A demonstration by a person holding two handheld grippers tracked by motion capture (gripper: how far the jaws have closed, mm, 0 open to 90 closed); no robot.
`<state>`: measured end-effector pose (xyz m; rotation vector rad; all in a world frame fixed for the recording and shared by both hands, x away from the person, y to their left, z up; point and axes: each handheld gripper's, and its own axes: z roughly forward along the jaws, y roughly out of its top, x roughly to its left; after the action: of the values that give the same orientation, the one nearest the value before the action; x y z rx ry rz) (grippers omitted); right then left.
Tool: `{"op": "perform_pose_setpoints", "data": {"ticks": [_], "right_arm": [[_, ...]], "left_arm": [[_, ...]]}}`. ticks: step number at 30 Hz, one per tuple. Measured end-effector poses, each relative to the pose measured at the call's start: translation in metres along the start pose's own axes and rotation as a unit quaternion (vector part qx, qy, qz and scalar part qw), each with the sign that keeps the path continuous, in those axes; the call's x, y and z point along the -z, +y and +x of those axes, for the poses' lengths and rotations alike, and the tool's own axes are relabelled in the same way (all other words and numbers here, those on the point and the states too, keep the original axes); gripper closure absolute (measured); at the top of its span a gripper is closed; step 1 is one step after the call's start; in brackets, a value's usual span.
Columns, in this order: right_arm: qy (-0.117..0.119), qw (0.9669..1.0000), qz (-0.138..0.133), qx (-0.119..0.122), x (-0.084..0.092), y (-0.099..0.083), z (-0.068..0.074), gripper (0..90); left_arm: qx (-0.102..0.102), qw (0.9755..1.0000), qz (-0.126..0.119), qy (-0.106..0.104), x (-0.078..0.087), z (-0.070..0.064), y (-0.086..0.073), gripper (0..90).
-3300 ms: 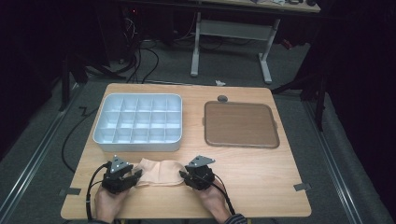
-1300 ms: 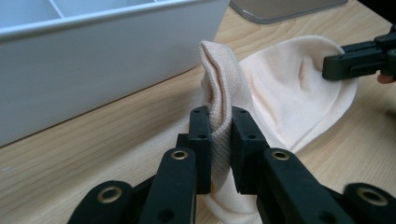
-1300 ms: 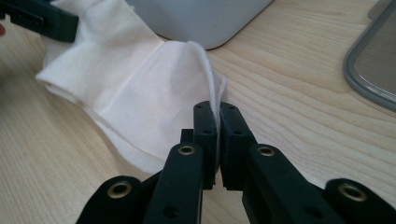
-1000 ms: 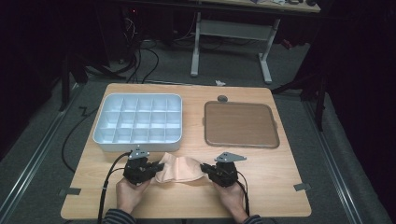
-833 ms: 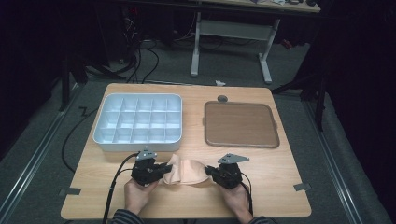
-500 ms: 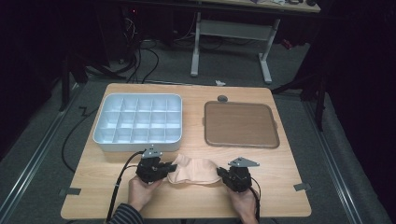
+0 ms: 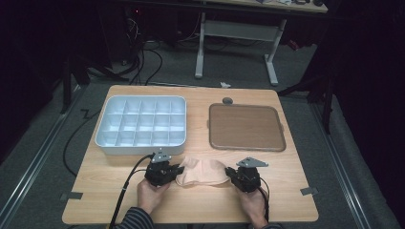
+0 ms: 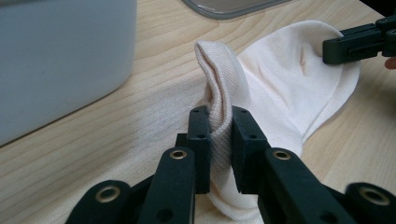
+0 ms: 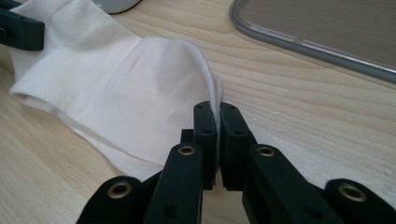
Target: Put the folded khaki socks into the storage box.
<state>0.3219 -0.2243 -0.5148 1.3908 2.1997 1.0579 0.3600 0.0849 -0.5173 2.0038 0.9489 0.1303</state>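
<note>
1. Light wooden worktop [image 7: 191, 210]: white plastic tray w/ grid compartments [image 7: 141, 125] at back left, flat brown square tray [image 7: 246, 127] at back right.
2. Pale peach fabric sock [image 7: 201, 172] lies near front edge, just in front of white tray.
3. Left tongs [image 7: 174, 170] grip sock's left end; right tongs [image 7: 230, 172] grip its right end.
4. Small grey round disc [image 7: 228, 100] sits behind brown tray.

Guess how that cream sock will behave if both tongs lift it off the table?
Probably floppy: the sock already folds and bunches where the left tongs pinch its ribbed cuff. Likely light, since thin fabric stands up in a loose hump near the right tongs. It should sag between the two grips rather than stay flat, and seems unlikely to slip, being knit cloth.
</note>
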Motion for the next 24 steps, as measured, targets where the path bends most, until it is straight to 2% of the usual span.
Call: {"op": "perform_pose_setpoints", "data": {"ticks": [2,6,12,15,19,24], "right_arm": [[0.0,1.0,0.002,0.0,-0.002,0.0,-0.001,87.0],[-0.002,1.0,0.005,0.006,-0.006,0.0,0.0,86.7],[0.001,0.9998,0.018,0.013,-0.015,0.0,0.002,86.2],[-0.001,0.9995,0.022,0.021,-0.016,0.0,0.002,85.2],[-0.004,0.9998,0.017,0.012,-0.016,0.0,-0.001,80.8],[-0.017,0.9997,0.012,0.014,-0.015,0.0,0.0,69.8]], "left_arm": [[0.004,1.0,0.001,0.007,-0.001,0.001,-0.001,78.8],[-0.004,0.9997,0.007,0.024,-0.003,0.002,-0.003,77.6],[-0.012,0.9989,0.021,0.039,-0.007,0.004,-0.004,76.8],[-0.012,0.9989,0.02,0.042,-0.007,0.004,-0.005,75.2],[-0.014,0.9982,0.026,0.053,-0.01,0.006,-0.006,68.1],[-0.014,0.997,0.014,0.075,-0.005,0.007,-0.009,56.0]]}}
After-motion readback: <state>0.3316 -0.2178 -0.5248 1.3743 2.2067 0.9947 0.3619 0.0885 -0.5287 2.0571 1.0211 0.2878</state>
